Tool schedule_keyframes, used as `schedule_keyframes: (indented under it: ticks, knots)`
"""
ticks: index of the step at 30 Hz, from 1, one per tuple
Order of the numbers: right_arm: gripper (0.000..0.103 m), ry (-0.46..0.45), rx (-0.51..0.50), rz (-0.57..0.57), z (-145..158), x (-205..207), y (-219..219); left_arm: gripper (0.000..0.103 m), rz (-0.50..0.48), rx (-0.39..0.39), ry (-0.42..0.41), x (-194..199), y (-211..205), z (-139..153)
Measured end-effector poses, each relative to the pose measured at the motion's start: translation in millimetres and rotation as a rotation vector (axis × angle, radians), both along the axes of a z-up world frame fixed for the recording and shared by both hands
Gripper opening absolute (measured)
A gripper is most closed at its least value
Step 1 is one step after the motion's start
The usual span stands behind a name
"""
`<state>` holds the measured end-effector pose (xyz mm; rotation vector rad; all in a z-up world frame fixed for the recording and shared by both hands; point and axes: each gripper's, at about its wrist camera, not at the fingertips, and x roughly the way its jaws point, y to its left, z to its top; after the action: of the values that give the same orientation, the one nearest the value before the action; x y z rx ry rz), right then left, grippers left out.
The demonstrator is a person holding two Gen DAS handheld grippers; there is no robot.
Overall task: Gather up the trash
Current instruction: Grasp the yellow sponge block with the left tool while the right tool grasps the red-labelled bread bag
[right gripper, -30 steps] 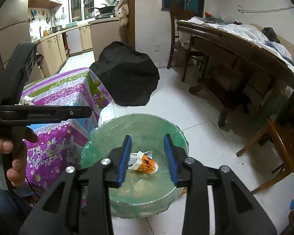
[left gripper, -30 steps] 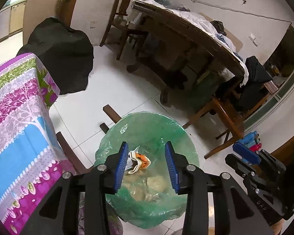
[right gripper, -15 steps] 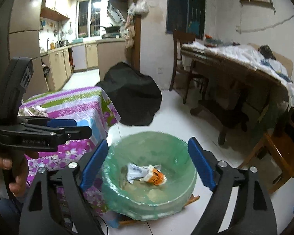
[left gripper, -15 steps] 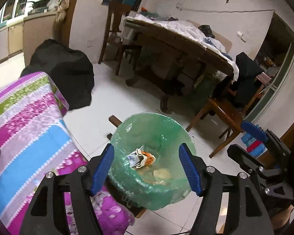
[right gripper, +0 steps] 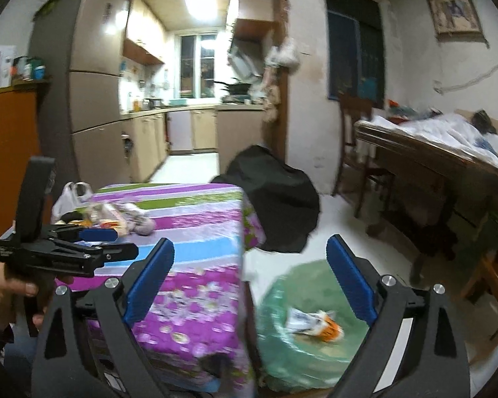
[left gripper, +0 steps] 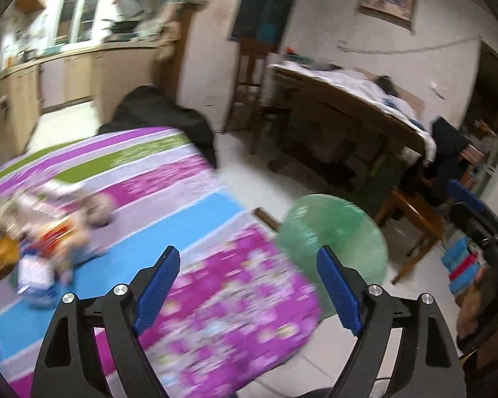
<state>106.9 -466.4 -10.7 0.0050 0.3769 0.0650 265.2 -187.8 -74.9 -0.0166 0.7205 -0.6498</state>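
Green plastic liner marks the trash bin (right gripper: pixel 302 341) on the floor just beside the desk (right gripper: pixel 196 252), which has a striped, flowered purple, blue & green cloth. Inside the bin lies a crumpled white & orange wrapper (right gripper: pixel 315 323). Both claws have just been opening and now stand spread wide w/ nothing between the blue pads: left claw (left gripper: pixel 249 290) points over the desk corner, right claw (right gripper: pixel 249 278) sits above the desk edge & bin. Judged step: one piece binned, both turning toward the pile of remaining trash (left gripper: pixel 46 232) at the desk's far left, blurred, w/ a white plastic bag (right gripper: pixel 71 197) near it. Next move likely calls for reaching across to that pile & closing on one piece. Small print on the left tool's body is too blurred to read; wrapper's print also unreadable.
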Motion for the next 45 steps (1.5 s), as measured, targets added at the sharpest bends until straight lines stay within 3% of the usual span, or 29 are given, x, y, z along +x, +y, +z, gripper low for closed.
schedule_keyframes:
  ticks: [4, 8, 11, 14, 17, 23, 26, 32, 34, 39, 45]
  knots:
    - [0.090, 0.023, 0.018, 0.078, -8, 9, 32, 0.084, 0.094, 0.024, -0.006, 7, 70, -8]
    - [0.090, 0.050, 0.029, 0.136, -16, 19, 63, 0.084, 0.300, 0.043, 0.000, 25, 172, -19]
    - [0.090, 0.074, 0.044, 0.172, -21, 27, 80, 0.091, 0.469, 0.058, -0.008, 39, 242, -24]
    - [0.090, 0.109, 0.055, 0.218, -27, 35, 100, 0.096, 0.612, 0.044, 0.050, 60, 314, -43]
    - [0.090, 0.145, 0.049, 0.268, -34, 45, 123, 0.096, 0.626, 0.031, 0.140, 80, 349, -61]
    - [0.090, 0.218, 0.090, 0.352, -51, 67, 153, 0.096, 0.544, 0.053, 0.156, 107, 348, -72]
    - [0.090, 0.242, 0.121, 0.375, -55, 80, 162, 0.095, 0.557, 0.042, 0.173, 116, 347, -75]
    - [0.090, 0.278, 0.146, 0.425, -63, 107, 182, 0.067, 0.533, 0.010, 0.200, 134, 343, -86]
    - [0.090, 0.292, 0.143, 0.453, -67, 118, 192, 0.052, 0.515, 0.000, 0.199, 135, 341, -87]
    - [0.090, 0.330, 0.109, 0.495, -78, 161, 216, 0.048, 0.507, 0.038, 0.165, 128, 331, -85]
    - [0.090, 0.393, 0.134, 0.500, -91, 219, 224, 0.046, 0.505, -0.018, 0.130, 106, 336, -71]
